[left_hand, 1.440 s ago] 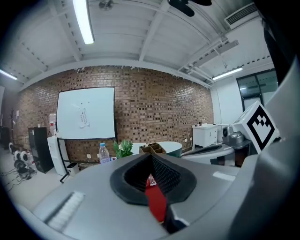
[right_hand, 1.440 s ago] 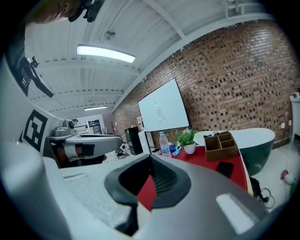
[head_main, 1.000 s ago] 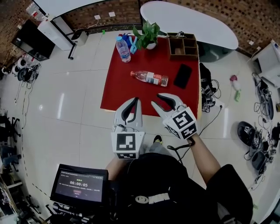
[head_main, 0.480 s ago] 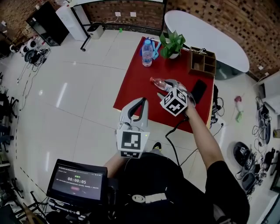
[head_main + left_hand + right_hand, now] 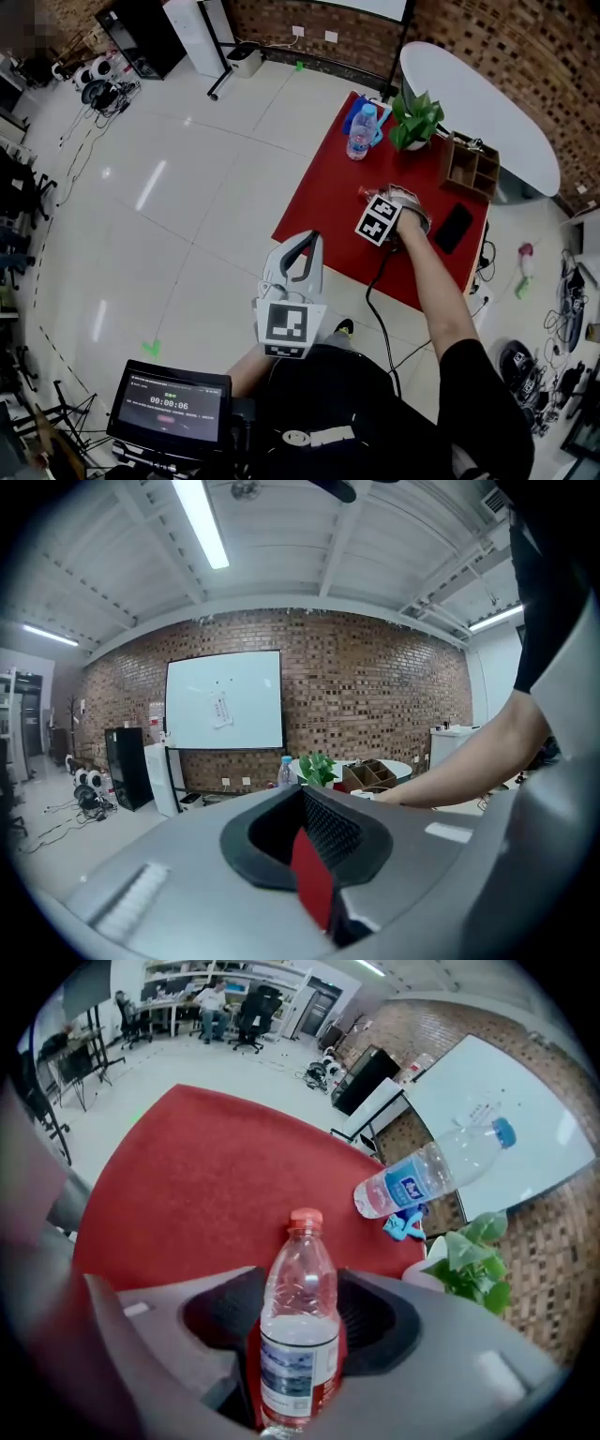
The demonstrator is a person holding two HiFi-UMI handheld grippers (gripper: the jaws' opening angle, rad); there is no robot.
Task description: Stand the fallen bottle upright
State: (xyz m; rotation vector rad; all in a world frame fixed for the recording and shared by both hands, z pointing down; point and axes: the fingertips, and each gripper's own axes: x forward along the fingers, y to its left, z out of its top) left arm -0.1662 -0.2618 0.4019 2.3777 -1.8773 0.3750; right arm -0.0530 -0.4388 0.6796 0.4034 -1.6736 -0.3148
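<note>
On red tabletop (image 5: 206,1166), right gripper (image 5: 298,1283) jaws pinch fallen bottle (image 5: 296,1354) at labelled waist: probably light, thin-walled, slippery. Left gripper (image 5: 309,846) jaws pressed together.

Open-plan office or lab workspace, bare brick walls (image 5: 375,686), wall-mounted whiteboard (image 5: 225,700), strip lights (image 5: 202,522) under an exposed white ceiling, glossy white floor tiles (image 5: 187,187), desks with swivel chairs (image 5: 253,1002) at the far end, white oval table (image 5: 478,103), gear and cables (image 5: 98,89) piled along the floor's edge.
</note>
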